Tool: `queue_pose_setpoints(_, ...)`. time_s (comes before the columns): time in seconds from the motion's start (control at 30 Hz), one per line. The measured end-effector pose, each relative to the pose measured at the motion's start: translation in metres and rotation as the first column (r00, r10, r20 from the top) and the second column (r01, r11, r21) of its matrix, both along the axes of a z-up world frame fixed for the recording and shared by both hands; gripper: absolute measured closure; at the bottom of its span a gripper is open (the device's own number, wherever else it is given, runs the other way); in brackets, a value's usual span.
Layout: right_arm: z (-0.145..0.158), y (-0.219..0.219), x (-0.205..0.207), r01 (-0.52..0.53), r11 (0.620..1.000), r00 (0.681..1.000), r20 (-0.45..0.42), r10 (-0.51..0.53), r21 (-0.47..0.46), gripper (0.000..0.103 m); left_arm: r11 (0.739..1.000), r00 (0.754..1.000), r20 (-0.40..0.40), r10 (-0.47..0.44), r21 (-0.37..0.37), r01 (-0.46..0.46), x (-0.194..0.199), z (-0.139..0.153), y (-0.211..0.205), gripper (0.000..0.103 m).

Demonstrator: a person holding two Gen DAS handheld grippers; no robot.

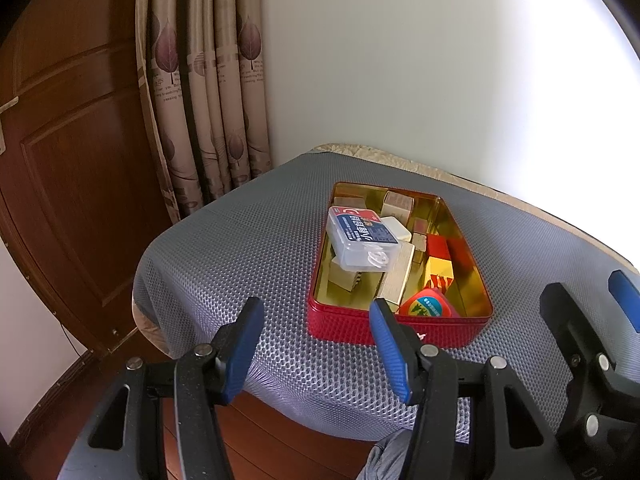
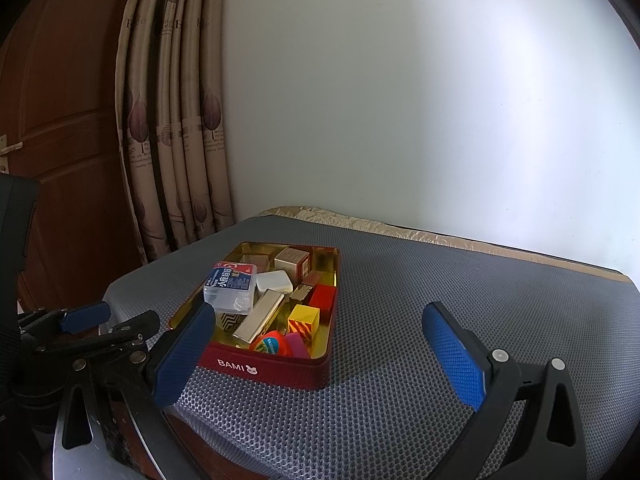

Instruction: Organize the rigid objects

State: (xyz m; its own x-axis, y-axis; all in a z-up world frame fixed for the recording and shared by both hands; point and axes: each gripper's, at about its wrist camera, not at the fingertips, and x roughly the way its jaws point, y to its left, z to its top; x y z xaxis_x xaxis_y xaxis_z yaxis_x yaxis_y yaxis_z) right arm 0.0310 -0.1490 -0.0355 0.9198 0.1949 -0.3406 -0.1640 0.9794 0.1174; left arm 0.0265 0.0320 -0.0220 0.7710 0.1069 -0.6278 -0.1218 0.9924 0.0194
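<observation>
Your left gripper [image 1: 316, 344] and right gripper [image 2: 320, 356] both hang spread apart and empty at the mat's [image 2: 400, 300] 6 o'clock edge. Beyond, at 12 o'clock, the red tin [image 2: 272, 370] holds all visible items; the clear case [image 2: 231, 286] rests tilted on top. If you reach in, come straight down. Lower pieces are hidden.

The tin [image 2: 272, 372] sits on the mat [image 2: 440, 300]. Inside, the clear case [image 2: 230, 288] lies at ten o'clock atop other boxes, the round tape [image 2: 272, 345] at six.
</observation>
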Motion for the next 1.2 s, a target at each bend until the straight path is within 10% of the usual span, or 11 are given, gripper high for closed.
queue_pose_setpoints(1.2, -0.0034, -0.0045, 0.0031, -0.011, 1.000, 1.000, -0.014, 0.011, 0.000, 0.000, 1.000, 1.000, -0.019, -0.004, 0.001, 0.004, 0.0032, -0.0024, 0.0011, 0.047)
